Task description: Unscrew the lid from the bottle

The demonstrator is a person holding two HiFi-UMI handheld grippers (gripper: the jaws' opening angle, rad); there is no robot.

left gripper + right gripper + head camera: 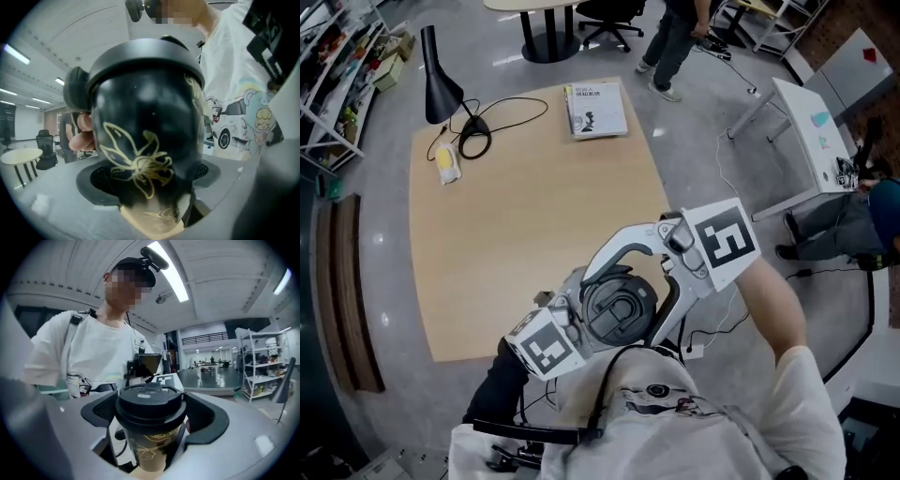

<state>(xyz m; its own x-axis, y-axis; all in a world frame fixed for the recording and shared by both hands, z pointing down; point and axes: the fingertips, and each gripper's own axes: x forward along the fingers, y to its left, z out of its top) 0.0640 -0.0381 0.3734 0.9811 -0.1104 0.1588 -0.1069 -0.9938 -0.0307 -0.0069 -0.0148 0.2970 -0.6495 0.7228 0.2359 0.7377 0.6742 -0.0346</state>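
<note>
Fingers (91,183) of the left gripper (147,185) pinch the bottle (145,126); right gripper (149,416) fingers (208,418) clamp its lid (149,399), over the table (516,234)'s near edge.

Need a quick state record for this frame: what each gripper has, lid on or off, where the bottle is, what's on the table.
left gripper: jaws shut on the black body of the bottle
right gripper: jaws shut on the lid
lid: seated on the bottle, not yet off
bottle position: held up between the two grippers, close to the person's torso
table: black lamp, book and coiled cable, all at the far end
</note>
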